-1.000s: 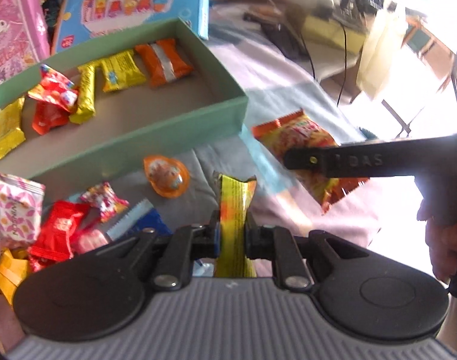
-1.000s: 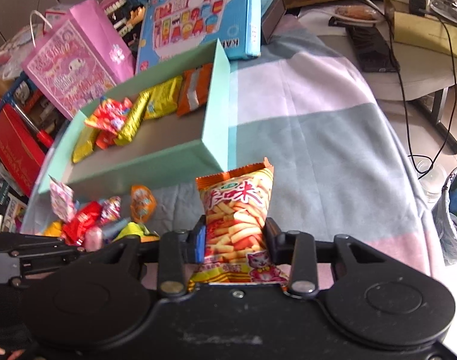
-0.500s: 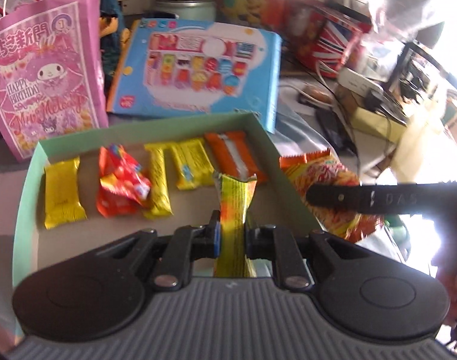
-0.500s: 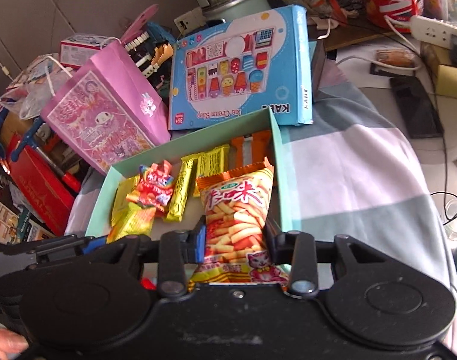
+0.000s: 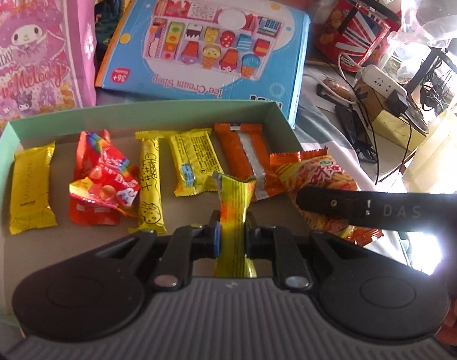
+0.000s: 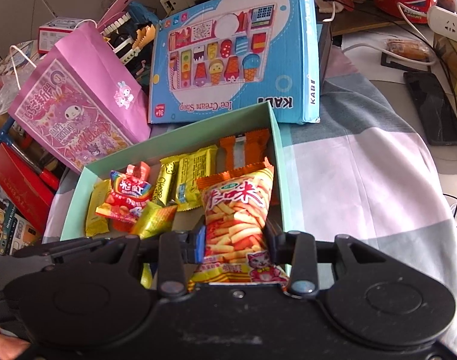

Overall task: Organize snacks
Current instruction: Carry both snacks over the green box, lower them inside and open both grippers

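Over the mint-green box point(image 5: 279, 114): left gripper point(image 5: 231, 237), fingers closed on a yellow-green snack stick point(image 5: 233, 207) held upright above the box floor. Right gripper point(image 6: 234, 240), fingers clamped on an orange fries packet point(image 6: 237, 207) at the box's right wall. In the box, in a row: gold bar point(image 5: 30, 186), red candy bags point(image 5: 102, 180), cheese stick point(image 5: 150, 180), yellow wafer point(image 5: 194, 162), orange bar point(image 5: 246, 159).

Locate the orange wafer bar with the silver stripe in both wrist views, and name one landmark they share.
Left wrist: orange wafer bar lies right of centre, rightmost in the snack row of the green box.
Right wrist: orange wafer bar sits centre, in the far right corner, behind the held chips bag.
Shared landmark: blue Ice Cream Shop box.
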Available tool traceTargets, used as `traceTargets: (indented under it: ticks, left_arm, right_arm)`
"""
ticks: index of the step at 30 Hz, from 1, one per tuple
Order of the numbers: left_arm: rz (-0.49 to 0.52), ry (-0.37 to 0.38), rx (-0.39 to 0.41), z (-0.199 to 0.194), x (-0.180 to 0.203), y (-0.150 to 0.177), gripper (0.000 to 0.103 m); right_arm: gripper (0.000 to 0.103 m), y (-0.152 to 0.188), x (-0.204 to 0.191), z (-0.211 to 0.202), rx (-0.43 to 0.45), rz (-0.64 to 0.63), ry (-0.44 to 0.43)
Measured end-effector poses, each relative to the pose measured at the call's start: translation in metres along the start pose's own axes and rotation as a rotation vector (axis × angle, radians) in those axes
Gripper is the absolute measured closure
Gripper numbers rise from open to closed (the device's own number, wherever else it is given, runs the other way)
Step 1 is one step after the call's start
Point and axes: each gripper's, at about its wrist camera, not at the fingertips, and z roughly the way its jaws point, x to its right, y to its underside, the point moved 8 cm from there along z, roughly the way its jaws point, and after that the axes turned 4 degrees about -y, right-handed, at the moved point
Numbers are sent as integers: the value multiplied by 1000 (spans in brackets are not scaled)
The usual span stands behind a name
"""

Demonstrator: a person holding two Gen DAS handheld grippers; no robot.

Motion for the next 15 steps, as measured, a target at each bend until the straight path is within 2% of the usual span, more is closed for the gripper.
traceTargets:
  ticks: [1,3,5,7,9,11,15]
  left_arm:
    - [-2,0,0,3,0,-1,88]
    - [0,-14,8,5,-1,-1,75]
    - [10,-35,13,6,-1,-1,22]
    - [17,-69,36,2,-3,-2,8]
    - [31,-76,48,-3,-2,-2,4]
    - [32,-72,49,-9,-1,0,0]
    - [39,-70,57,-24,1,5,0]
  right_arm:
    - [62,-1,1,1,2,2,-3]
    - [46,-4,1,-1,10,11,-18]
    - [10,-9,2,-8,39,40,-41]
    - [5,-13,1,-18,80,48,-64]
    - [0,-16,1,-25,96,45,-74]
    - [0,-17,1,-32,109,46,-75]
    - [0,-10,2,-38,100,44,-60]
